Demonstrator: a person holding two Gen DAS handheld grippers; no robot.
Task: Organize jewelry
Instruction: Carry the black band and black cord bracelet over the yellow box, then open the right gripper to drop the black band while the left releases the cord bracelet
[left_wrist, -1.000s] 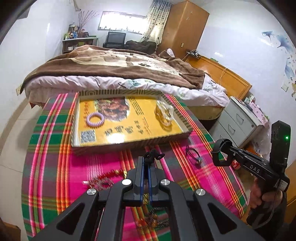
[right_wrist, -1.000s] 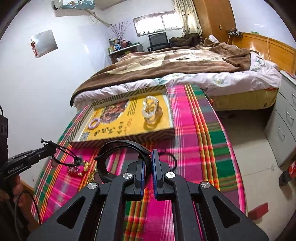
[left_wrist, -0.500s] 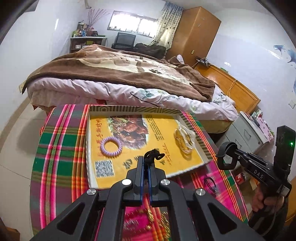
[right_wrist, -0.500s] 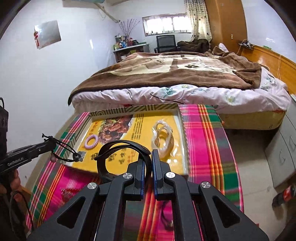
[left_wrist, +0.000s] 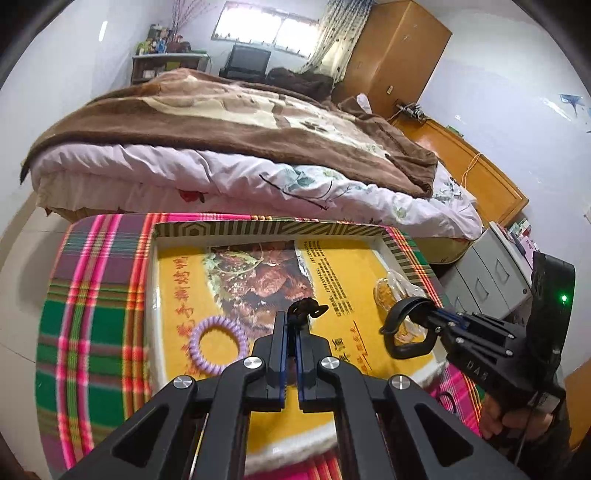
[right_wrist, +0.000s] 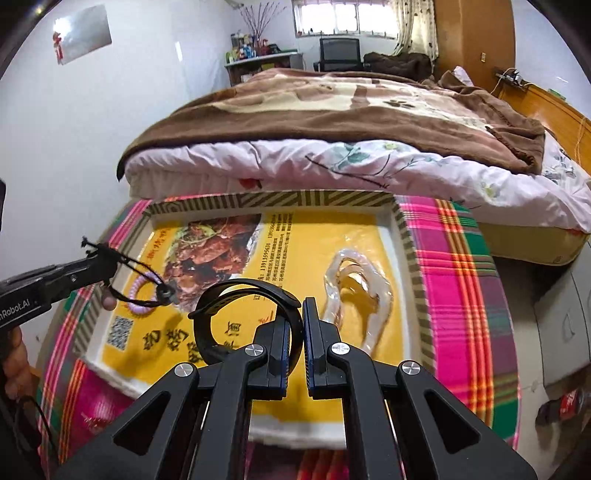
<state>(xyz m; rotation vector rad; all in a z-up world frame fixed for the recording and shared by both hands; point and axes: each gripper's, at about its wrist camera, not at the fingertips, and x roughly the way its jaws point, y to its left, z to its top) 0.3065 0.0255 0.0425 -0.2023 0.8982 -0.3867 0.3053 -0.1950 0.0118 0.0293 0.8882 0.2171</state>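
Above the glossy yellow cardboard tray (right_wrist: 410, 258) on the plaid-clothed surface (right_wrist: 458, 280), the right tongs (right_wrist: 294, 317) pinch a smooth black looped band (right_wrist: 236, 291); the left tongs (left_wrist: 291, 325) clamp a thin black cord (left_wrist: 306, 308). A coiled purple ring (left_wrist: 218, 345) lies inside the tray.

A black cord (left_wrist: 308, 309), thin and knotted, is pinched at the left tool's (left_wrist: 291, 321) tip. A black band (right_wrist: 243, 317), curled into a loop, is clamped in the right tool (right_wrist: 295, 317). Beyond both tools, the yellow tray (right_wrist: 314, 199) holds a purple coil ring (left_wrist: 218, 345) at left and clear bangles (right_wrist: 354, 291) at right.
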